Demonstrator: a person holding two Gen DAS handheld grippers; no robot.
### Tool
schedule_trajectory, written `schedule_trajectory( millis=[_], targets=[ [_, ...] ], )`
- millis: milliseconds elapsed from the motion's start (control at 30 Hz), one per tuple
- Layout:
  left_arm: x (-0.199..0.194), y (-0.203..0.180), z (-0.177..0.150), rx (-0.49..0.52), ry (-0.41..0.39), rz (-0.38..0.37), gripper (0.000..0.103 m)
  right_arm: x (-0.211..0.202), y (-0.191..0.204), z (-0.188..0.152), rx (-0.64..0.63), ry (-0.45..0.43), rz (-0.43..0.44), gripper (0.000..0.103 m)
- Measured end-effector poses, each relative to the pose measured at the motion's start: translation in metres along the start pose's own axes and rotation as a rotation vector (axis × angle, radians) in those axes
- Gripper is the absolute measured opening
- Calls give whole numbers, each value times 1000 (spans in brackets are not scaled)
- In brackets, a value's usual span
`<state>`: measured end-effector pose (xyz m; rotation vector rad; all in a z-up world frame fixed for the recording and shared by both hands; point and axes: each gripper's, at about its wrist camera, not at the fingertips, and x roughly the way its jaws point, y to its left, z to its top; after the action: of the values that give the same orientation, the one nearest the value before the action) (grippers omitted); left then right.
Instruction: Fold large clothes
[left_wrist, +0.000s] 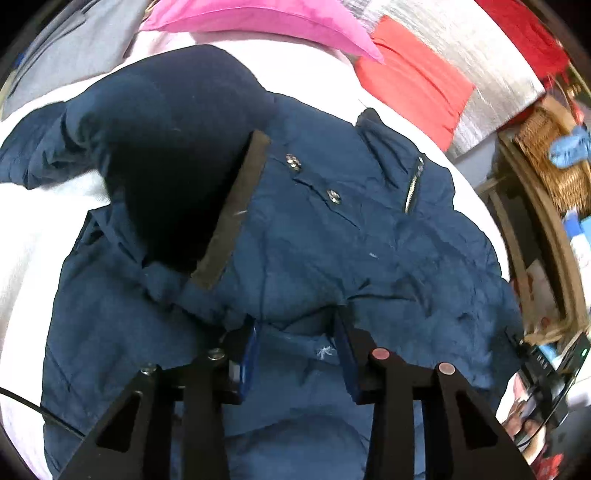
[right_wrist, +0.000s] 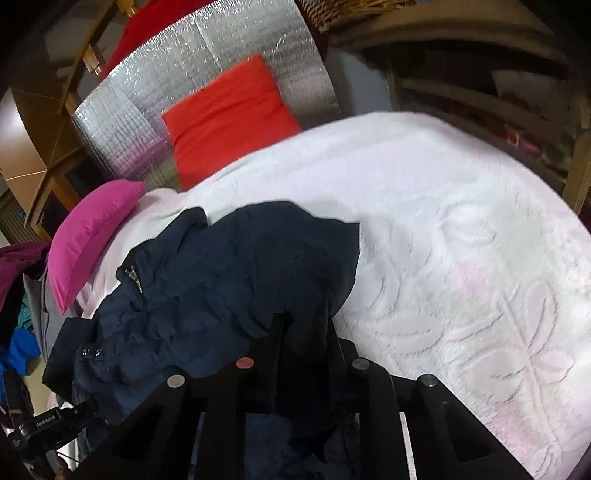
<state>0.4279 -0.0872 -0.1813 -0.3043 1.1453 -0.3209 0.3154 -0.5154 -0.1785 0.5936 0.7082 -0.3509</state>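
Observation:
A navy padded jacket (left_wrist: 314, 240) lies spread on a white embossed bedspread (right_wrist: 461, 240). Its dark hood with a brown trim strip (left_wrist: 229, 210) is folded over the chest, beside two metal snaps (left_wrist: 293, 161) and a zip (left_wrist: 412, 188). My left gripper (left_wrist: 295, 321) points steeply down onto the jacket, and a raised ridge of fabric is pinched between its blue pads (left_wrist: 251, 354). In the right wrist view the jacket (right_wrist: 240, 266) is bunched at the bed's left. My right gripper (right_wrist: 304, 321) is shut on a dark fold at its near edge.
A pink pillow (right_wrist: 88, 236), a red cushion (right_wrist: 225, 118) and a silver foil sheet (right_wrist: 207, 62) sit at the head of the bed. Wooden shelves with a wicker basket (left_wrist: 546, 155) flank the bed. Loose clothes (right_wrist: 18, 332) are piled at the left. A black cable (left_wrist: 37, 410) crosses the bedspread.

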Motion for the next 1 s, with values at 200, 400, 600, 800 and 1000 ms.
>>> schedule_trajectory(
  millis=[200,400,600,800,1000],
  targets=[
    [7,-13,-5,95,49,99,40,22,-10,-3,43,95,-38,21],
    [-9,-14,-13,131,72,54,44,-4,-11,7,67,28,-94,71],
    [-53,1,-17,102,35,-49,50,-50,3,6,31,-159,-99,67],
    [-100,38,-1,24,-135,-28,67,-58,50,-18,-116,-127,48,39],
    [-105,111,23,-237,-222,-53,74,-20,94,-45,-204,39,162,39]
  ],
)
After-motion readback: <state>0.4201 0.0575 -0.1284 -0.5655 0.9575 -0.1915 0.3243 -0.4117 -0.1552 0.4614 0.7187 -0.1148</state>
